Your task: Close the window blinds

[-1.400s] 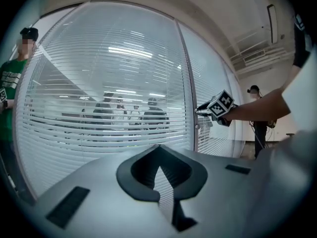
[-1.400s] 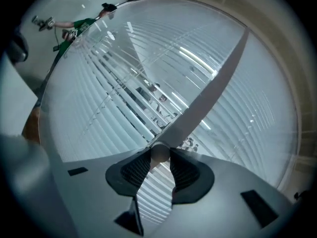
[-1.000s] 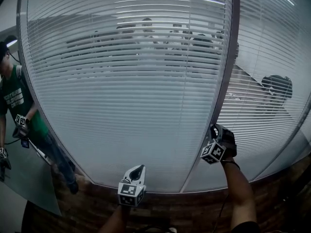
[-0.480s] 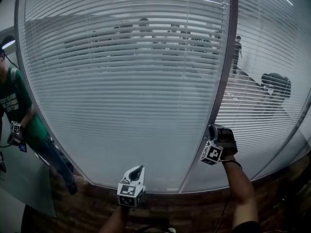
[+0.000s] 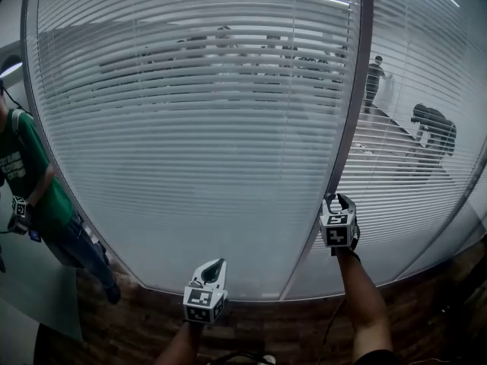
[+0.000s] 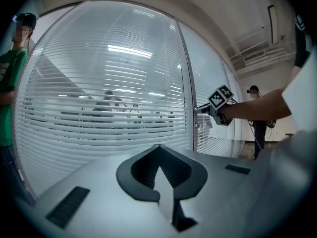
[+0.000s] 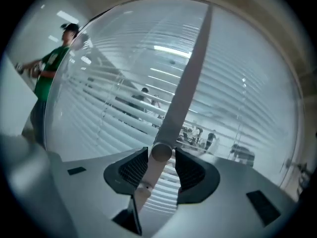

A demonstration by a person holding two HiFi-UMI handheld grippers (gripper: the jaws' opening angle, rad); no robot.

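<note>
Down on the window post (image 5: pixel 348 128), the right gripper (image 5: pixel 338 198) has just been opening its jaws, knob (image 7: pixel 161 151) loose between them; left of the post, the left gripper (image 5: pixel 215 265) is clamped shut, empty.

the blinds (image 5: pixel 198 143) are white horizontal slats behind glass, two panels side by side with a grey post (image 5: pixel 351 112) between them. slats are tilted partway open, so you can make out the room behind through the gaps up top. a small round knob (image 7: pixel 161 151) sticks out low on that post.
</note>
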